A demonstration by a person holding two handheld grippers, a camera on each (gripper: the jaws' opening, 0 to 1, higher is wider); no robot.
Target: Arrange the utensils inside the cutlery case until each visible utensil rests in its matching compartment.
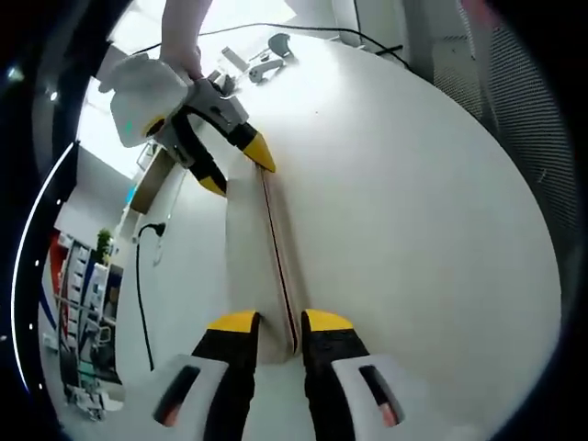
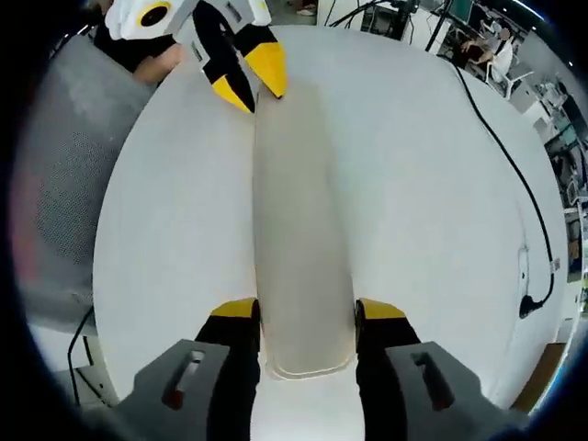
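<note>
A long, closed beige cutlery case [image 1: 250, 257] lies lengthwise on the white table [image 1: 404, 211], with a dark red seam running along it. My left gripper [image 1: 280, 322] is shut on its near end, one yellow-tipped jaw on each side. At the far end the right gripper [image 1: 237, 168] has its jaws around the case. In the right gripper view the case [image 2: 303, 211] looks broad and plain, and my right gripper [image 2: 308, 310] clamps its rounded near end. The left gripper [image 2: 248, 83] holds the opposite end there. No utensils are visible.
A person's hand [image 1: 179, 37] grips the right gripper. A black cable [image 1: 140, 294] trails off the table's left side, and another cable [image 2: 514, 175] crosses its right side. Grey clamp-like items [image 1: 266, 57] sit at the far edge. A grey mesh surface [image 2: 64, 175] lies beside the table.
</note>
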